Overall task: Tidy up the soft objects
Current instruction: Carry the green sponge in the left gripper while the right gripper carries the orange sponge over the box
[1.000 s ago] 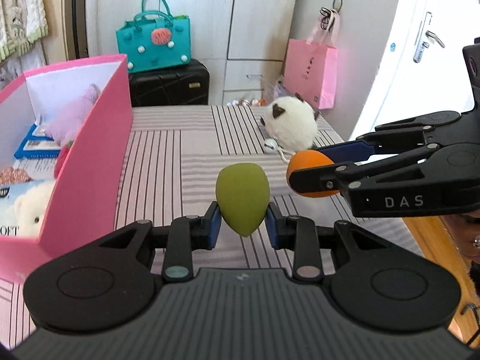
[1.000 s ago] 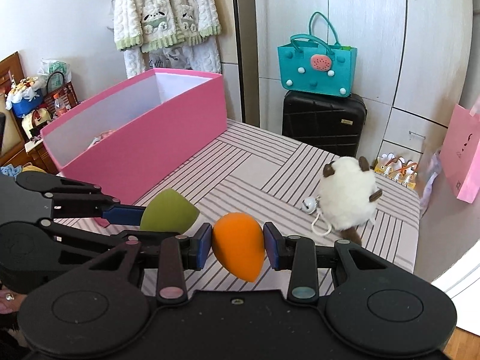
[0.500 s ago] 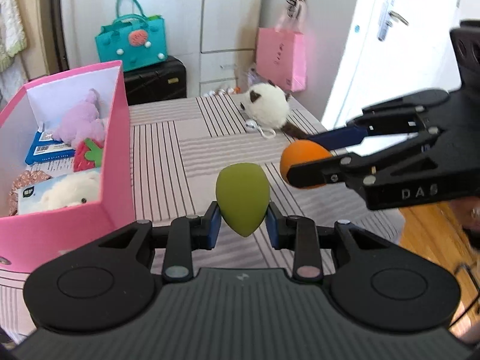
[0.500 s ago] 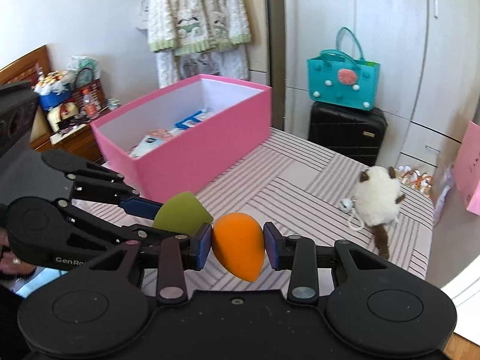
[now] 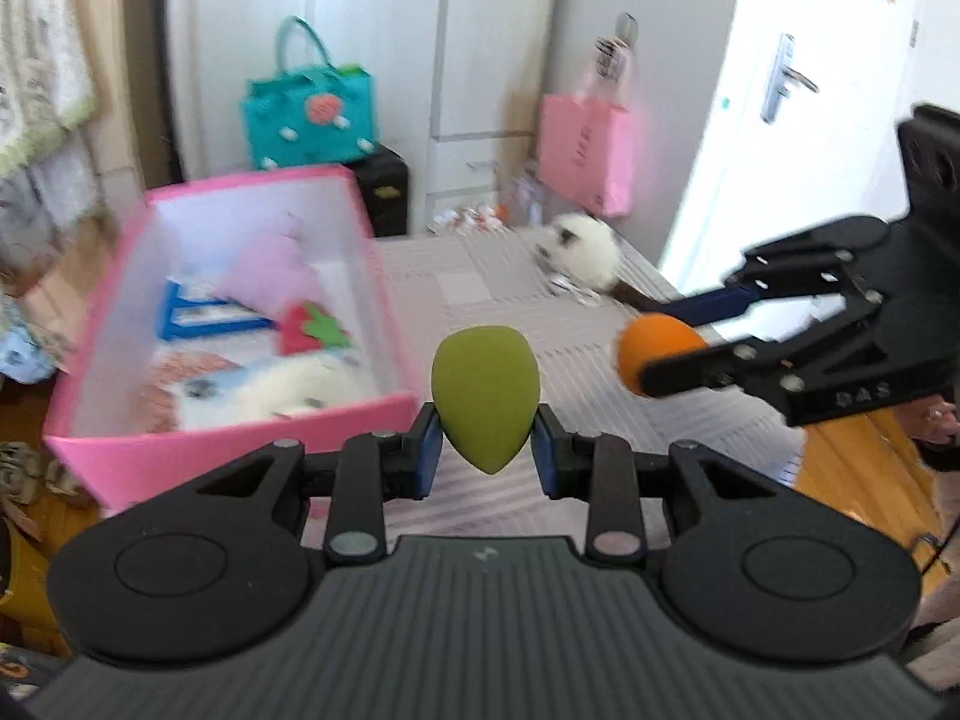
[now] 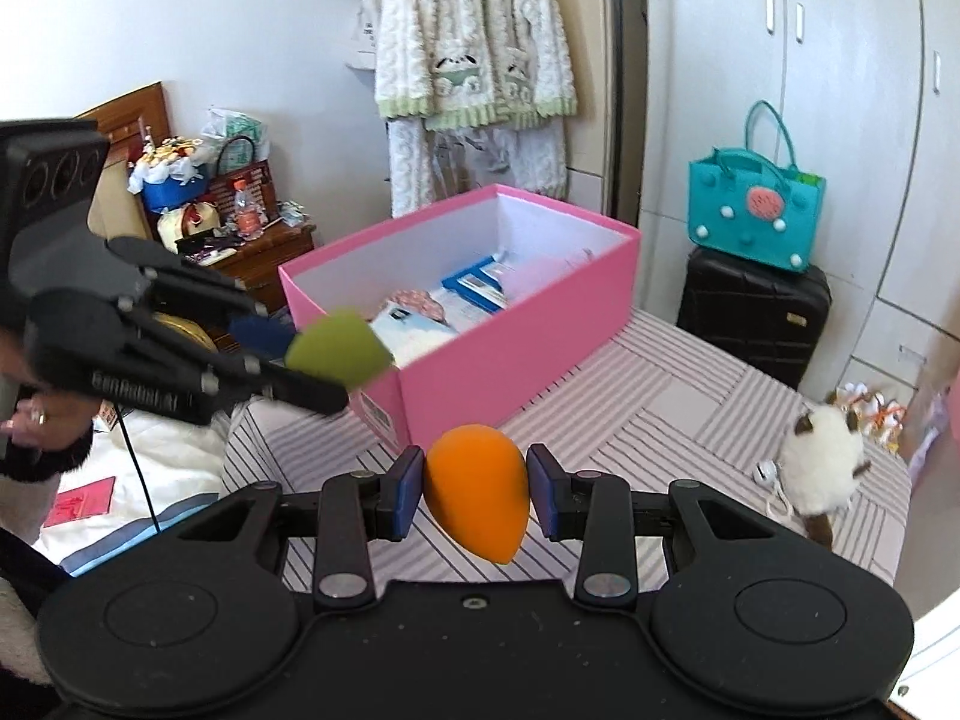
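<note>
Left tool (image 5: 485, 441) clamps the green teardrop foam sponge (image 5: 483, 396); right tool (image 6: 474, 489) clamps the orange teardrop foam sponge (image 6: 478, 489). Both hang beside the pink rectangular cardboard box (image 6: 510, 354). Carry each over the box rim before releasing.

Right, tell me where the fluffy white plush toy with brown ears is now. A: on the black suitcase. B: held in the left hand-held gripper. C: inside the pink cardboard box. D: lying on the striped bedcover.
D: the fluffy white plush toy with brown ears lies on the striped bedcover, outside the pink cardboard box.
</note>
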Motion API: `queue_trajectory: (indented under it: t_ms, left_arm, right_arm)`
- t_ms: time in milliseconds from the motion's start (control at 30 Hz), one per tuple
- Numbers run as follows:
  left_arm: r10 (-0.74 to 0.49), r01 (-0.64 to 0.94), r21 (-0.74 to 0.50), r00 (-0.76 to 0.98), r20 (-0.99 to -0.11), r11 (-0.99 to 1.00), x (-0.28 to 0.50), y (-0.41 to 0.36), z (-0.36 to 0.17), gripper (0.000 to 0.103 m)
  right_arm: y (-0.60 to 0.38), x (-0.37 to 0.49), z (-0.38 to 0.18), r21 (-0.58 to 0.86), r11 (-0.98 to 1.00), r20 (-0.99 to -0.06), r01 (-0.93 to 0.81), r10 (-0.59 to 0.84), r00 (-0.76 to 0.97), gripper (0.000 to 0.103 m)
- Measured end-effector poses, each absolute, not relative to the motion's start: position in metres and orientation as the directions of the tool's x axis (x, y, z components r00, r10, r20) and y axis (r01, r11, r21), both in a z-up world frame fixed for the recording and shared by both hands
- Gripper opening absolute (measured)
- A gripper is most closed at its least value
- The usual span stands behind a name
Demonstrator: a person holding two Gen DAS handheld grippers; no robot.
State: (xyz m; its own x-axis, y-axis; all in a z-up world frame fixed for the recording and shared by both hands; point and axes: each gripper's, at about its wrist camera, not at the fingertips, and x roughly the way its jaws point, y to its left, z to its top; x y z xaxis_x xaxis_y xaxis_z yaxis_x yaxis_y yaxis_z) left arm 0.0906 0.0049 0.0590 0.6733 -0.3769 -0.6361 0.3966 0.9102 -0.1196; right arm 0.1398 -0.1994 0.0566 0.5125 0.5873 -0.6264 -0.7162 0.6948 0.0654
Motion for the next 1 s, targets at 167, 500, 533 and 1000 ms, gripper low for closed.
queue_trajectory:
  t_ms: [167, 500, 533, 1000]
  left_arm:
    - [-0.295, 0.328, -0.061, 0.735, -0.610, 0.943, 0.090, 0.032, 0.073, 0.031]
    - [-0.282, 0.283, -0.108, 0.700, -0.656, 0.953, 0.140, 0.070, 0.071, 0.031]
    - [-0.274, 0.277, -0.104, 0.693, -0.667, 0.955, 0.148, 0.073, 0.070, 0.031]
    - [-0.145, 0.225, -0.008, 0.602, -0.785, 0.974, 0.255, 0.090, 0.033, 0.032]
  right_arm:
    - [-0.181, 0.143, 0.066, 0.062, 0.668, -0.602, -0.741, 0.617, 0.507, 0.042]
    - [-0.159, 0.174, 0.065, 0.064, 0.671, -0.562, -0.738, 0.636, 0.530, 0.042]
    - [-0.157, 0.180, 0.064, 0.065, 0.677, -0.562, -0.733, 0.632, 0.533, 0.042]
    - [-0.132, 0.252, 0.049, 0.096, 0.707, -0.559, -0.700, 0.621, 0.550, 0.042]
